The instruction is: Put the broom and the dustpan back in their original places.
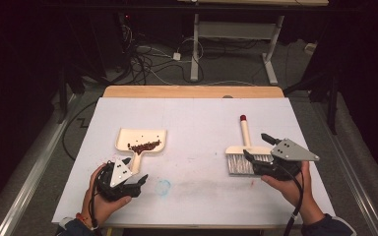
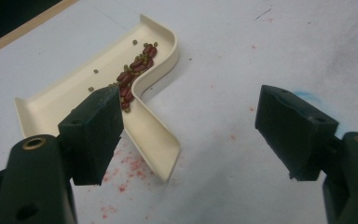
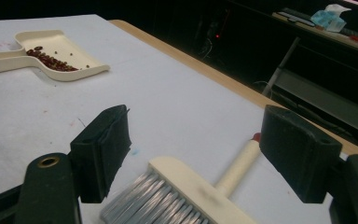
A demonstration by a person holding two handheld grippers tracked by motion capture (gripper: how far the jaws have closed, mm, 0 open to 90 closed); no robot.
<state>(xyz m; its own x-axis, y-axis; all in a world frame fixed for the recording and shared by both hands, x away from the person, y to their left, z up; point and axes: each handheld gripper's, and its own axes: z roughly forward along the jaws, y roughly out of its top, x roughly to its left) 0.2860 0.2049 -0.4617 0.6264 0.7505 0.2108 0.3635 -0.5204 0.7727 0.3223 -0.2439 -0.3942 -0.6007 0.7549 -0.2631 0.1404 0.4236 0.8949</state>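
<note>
A cream dustpan (image 1: 128, 137) lies left of the middle of the table, with a pile of dark red beans (image 1: 144, 146) in it and its handle pointing toward me. My left gripper (image 1: 135, 170) stands open at the handle's end. In the left gripper view, the dustpan (image 2: 65, 105) handle lies between the jaws, close to the left one, beans (image 2: 135, 70) beyond. A cream brush (image 1: 243, 153) with grey bristles and a red-tipped handle lies on the right. My right gripper (image 1: 259, 147) is open astride the brush (image 3: 191, 179) head, not touching it. The dustpan (image 3: 70, 46) shows far left.
A white sheet (image 1: 197, 118) covers the table; a wooden edge (image 1: 192, 91) runs along the back. A faint blue smudge (image 1: 163, 186) and red stains mark the sheet near me. Beyond the table, cables (image 1: 142, 59) and desk legs (image 1: 195, 54) stand on the floor.
</note>
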